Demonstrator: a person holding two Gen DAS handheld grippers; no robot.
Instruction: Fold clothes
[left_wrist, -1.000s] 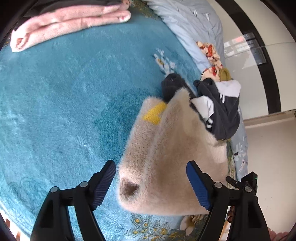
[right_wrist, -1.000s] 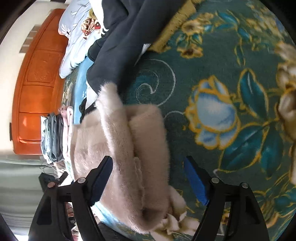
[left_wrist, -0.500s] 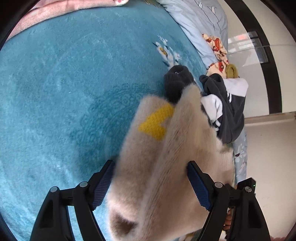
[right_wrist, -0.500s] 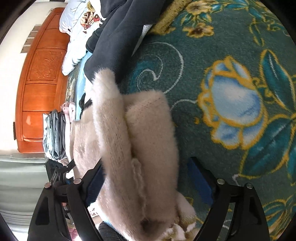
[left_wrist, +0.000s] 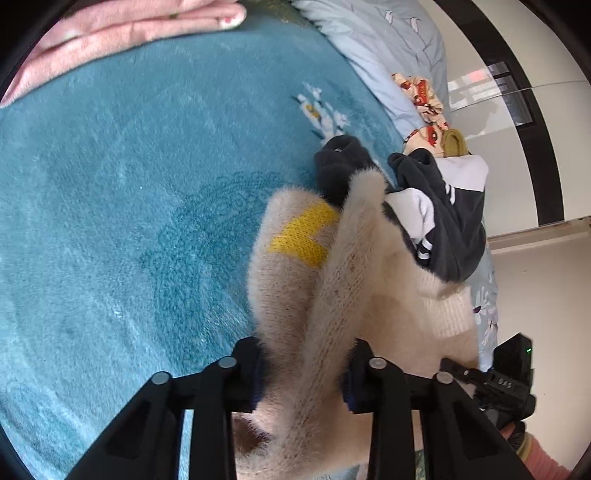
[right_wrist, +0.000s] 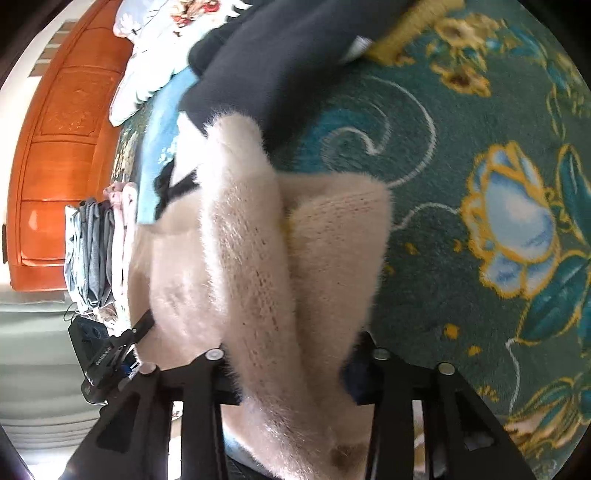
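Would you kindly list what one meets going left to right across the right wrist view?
Wooden headboard → stack of folded clothes → beige sweater held in the right gripper → blue flower on the green floral blanket.
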